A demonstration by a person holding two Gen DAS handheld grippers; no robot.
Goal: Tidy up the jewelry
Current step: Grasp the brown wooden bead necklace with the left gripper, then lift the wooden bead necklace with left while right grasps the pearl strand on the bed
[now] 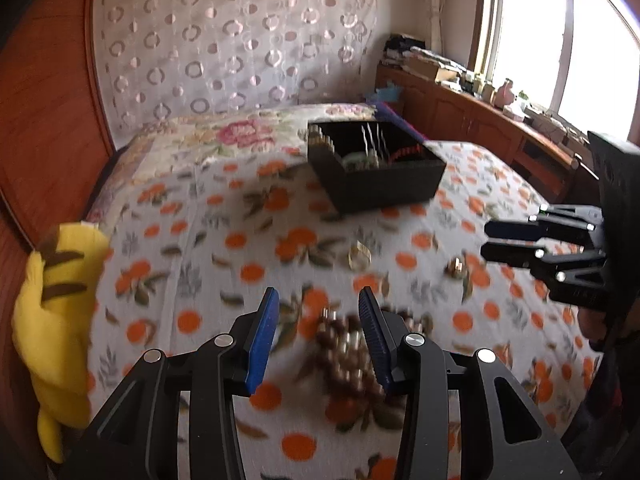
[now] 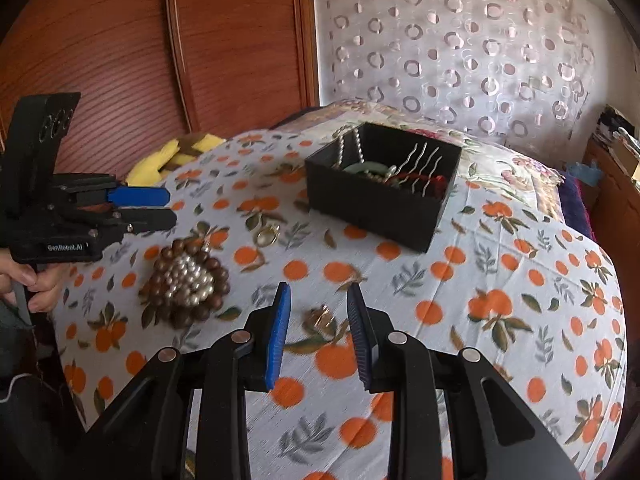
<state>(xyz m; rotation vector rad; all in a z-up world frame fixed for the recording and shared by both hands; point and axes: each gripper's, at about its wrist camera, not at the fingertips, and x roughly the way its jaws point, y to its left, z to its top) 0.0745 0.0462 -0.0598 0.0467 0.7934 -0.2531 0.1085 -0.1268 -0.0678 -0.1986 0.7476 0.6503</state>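
A black box [image 1: 384, 184] [image 2: 372, 200] stands on the orange-print bedspread [image 2: 500, 280], holding silver hairpins, a green bangle, a pearl string and something red. Nearer lies a pile of brown and pearl beads [image 1: 344, 352] [image 2: 184, 280]. My left gripper [image 1: 319, 294] [image 2: 170, 207] hovers open just over that pile, with nothing pinched. A gold ring [image 1: 359, 258] [image 2: 267, 236] lies between the pile and the box. My right gripper [image 2: 319, 287] [image 1: 486, 239] is open above a small gold piece [image 2: 320, 318] [image 1: 456, 267], which rests on the cloth.
A yellow plush toy [image 1: 56, 312] [image 2: 176, 156] sits at the bed's left edge by the red-brown wooden panel [image 2: 120, 60]. A cluttered wooden cabinet [image 1: 480, 120] runs under the window on the right. A hand [image 2: 36, 284] holds the left gripper's handle.
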